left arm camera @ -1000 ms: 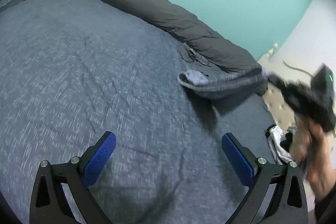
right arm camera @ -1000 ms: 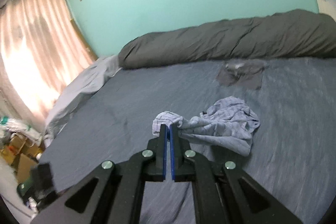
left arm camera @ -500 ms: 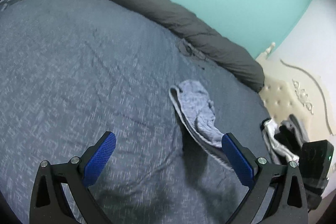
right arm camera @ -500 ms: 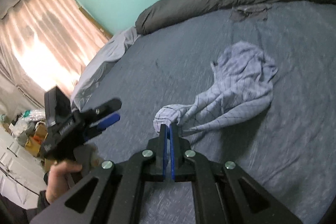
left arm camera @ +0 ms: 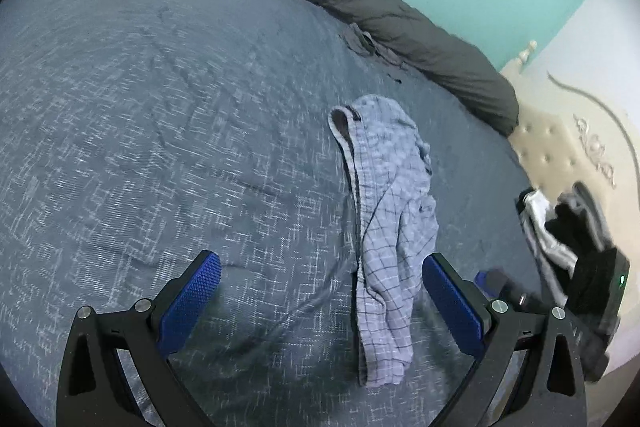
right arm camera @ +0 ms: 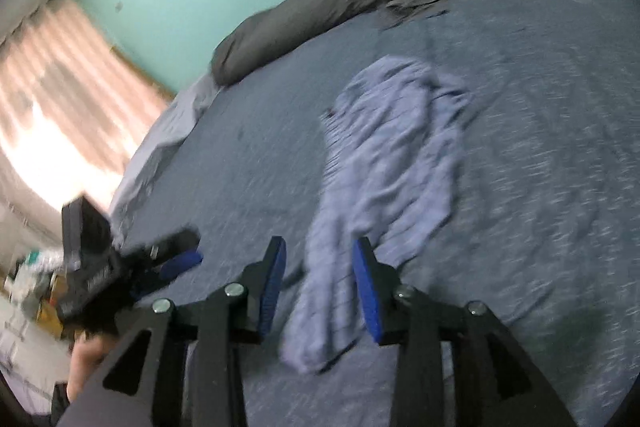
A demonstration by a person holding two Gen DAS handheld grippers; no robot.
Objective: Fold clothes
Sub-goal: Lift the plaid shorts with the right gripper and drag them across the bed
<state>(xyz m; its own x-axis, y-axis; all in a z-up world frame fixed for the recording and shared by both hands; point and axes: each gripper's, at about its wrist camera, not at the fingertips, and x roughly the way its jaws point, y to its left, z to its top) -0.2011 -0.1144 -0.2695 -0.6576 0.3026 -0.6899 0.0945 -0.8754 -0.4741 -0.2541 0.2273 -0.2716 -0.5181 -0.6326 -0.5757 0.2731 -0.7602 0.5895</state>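
Blurring checked shorts (right arm camera: 384, 163), hem indistinct

No readable text anywhere right now. In the right wrist view, at lower left of the frame, the left gripper (right arm camera: 176, 259) carries some pale lettering on its black body, but it is smeared by motion blur and cannot be made out. In the left wrist view, at far right of the frame, the right gripper (left arm camera: 492, 281) shows only a small green light on its black housing, no words or numbers. The checked shorts (left arm camera: 388, 211) and the bed (left arm camera: 160, 131) bear no label that can be read.
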